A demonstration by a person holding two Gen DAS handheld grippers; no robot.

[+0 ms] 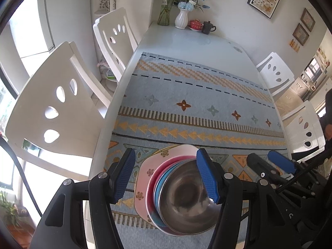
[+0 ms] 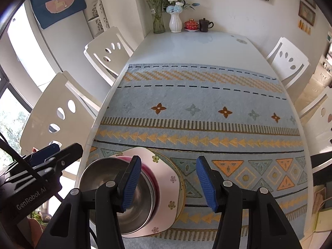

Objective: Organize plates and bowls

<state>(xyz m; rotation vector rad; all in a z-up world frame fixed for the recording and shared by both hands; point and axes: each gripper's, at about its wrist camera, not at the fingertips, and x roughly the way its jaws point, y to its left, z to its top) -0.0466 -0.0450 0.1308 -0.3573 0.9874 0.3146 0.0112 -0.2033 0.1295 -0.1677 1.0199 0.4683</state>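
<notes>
Stack, one: steel bowl (image 1: 186, 197) uppermost, nested in a blue bowl (image 1: 158, 188), then a pink bowl (image 1: 150, 191), all on a pink flowered plate (image 1: 143, 178). A further plate rim (image 2: 180, 178) seems to show beneath; count uncertain. Location: near end of the patterned cloth (image 1: 186, 95) on the tabletop (image 1: 186, 41), toward its left edge.

Left claw (image 1: 166, 176): released, jaws wide, straddling the stack without gripping. Right claw (image 2: 169, 183): released, nothing between the pads, just beside the stack.

Loose plates or bowls elsewhere: none in view. Judged status: stacking appears done, or nearly so.
</notes>
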